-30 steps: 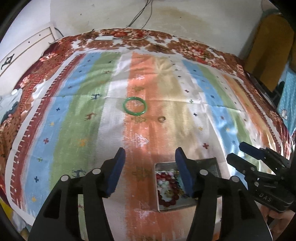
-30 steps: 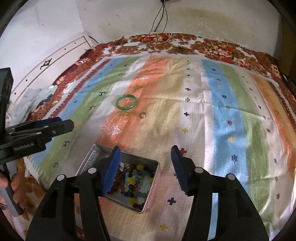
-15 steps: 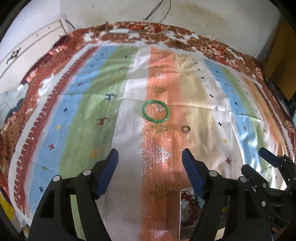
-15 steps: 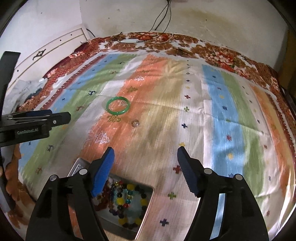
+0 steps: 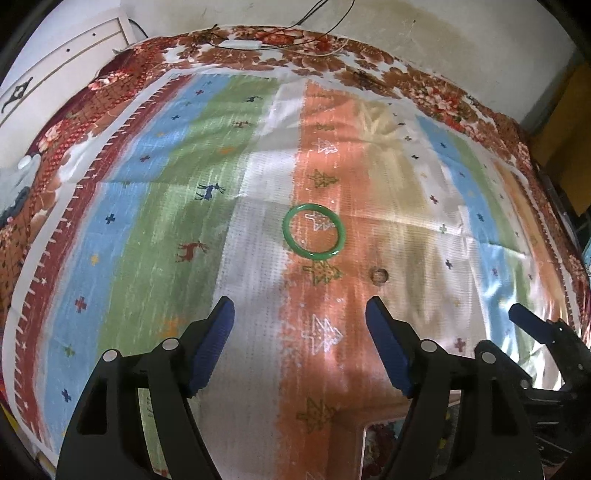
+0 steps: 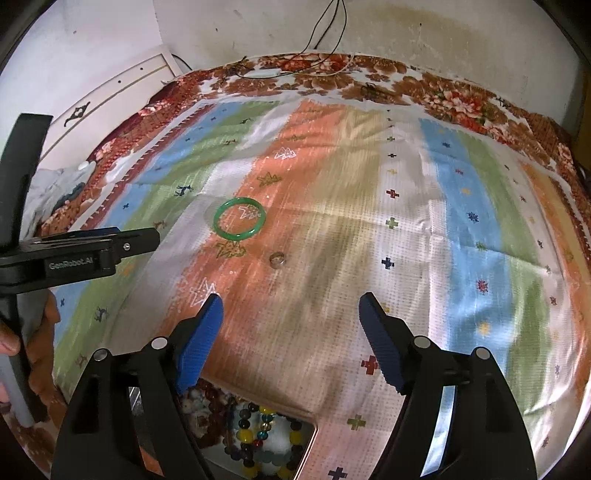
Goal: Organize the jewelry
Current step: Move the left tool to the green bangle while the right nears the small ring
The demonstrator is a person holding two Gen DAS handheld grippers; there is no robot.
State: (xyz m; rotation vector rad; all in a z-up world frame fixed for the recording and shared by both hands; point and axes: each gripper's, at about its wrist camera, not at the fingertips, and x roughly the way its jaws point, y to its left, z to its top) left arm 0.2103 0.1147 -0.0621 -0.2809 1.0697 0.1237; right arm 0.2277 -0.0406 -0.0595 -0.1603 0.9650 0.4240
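Observation:
A green bangle (image 5: pixel 314 231) lies flat on the striped cloth (image 5: pixel 155 206), ahead of my left gripper (image 5: pixel 300 317), which is open and empty. A small metal ring (image 5: pixel 379 275) lies to the bangle's right. In the right wrist view the bangle (image 6: pixel 239 219) and the ring (image 6: pixel 277 259) lie ahead and left of my right gripper (image 6: pixel 290 312), also open and empty. A metal tin (image 6: pixel 308 441) with bead bracelets sits under the right gripper; only its corner (image 5: pixel 369 432) shows in the left wrist view.
The cloth covers a bed with a flowered border (image 6: pixel 436 92). A white wall and black cables (image 6: pixel 325 26) stand behind. A white headboard (image 6: pixel 107 96) is at the left. The left gripper's side (image 6: pixel 92 243) shows at the left of the right wrist view.
Both grippers have moved forward over the cloth toward the bangle and ring. The tin has slid down to the bottom edge of both views. Both stay open.

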